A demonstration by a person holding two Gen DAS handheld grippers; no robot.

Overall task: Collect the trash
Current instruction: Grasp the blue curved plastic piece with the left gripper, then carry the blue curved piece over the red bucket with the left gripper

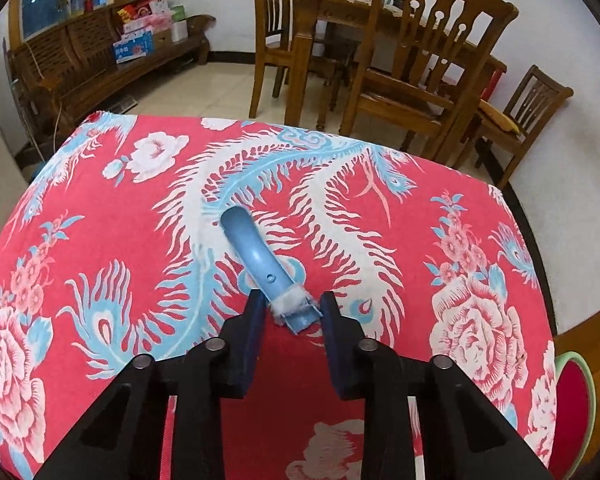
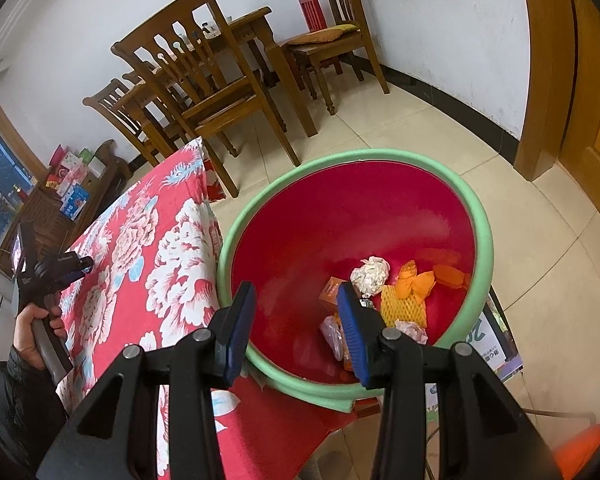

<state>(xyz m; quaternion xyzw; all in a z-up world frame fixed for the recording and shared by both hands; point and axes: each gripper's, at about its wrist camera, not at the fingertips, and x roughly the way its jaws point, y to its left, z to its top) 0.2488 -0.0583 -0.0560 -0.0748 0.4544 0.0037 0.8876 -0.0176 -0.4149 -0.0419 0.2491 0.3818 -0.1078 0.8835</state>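
A light blue curved plastic piece (image 1: 256, 256) with a fluffy white band near its end lies on the red flowered tablecloth (image 1: 140, 240). My left gripper (image 1: 292, 304) is shut on its near end, with a pad against each side. In the right wrist view my right gripper (image 2: 296, 292) hangs open and empty over a red basin with a green rim (image 2: 480, 216) beside the table. The basin holds a crumpled paper ball (image 2: 370, 274), orange peel (image 2: 416, 280), a yellow foam net (image 2: 404, 304) and wrappers. A hand (image 2: 32, 320) holds the left gripper's handle at far left.
Wooden chairs (image 1: 428, 64) and a dining table (image 1: 332, 8) stand beyond the cloth-covered table. A wooden bench (image 1: 100, 60) stacked with boxes runs along the left wall. The basin's edge (image 1: 576, 400) shows at the table's right corner. A wooden door frame (image 2: 548, 80) stands at right.
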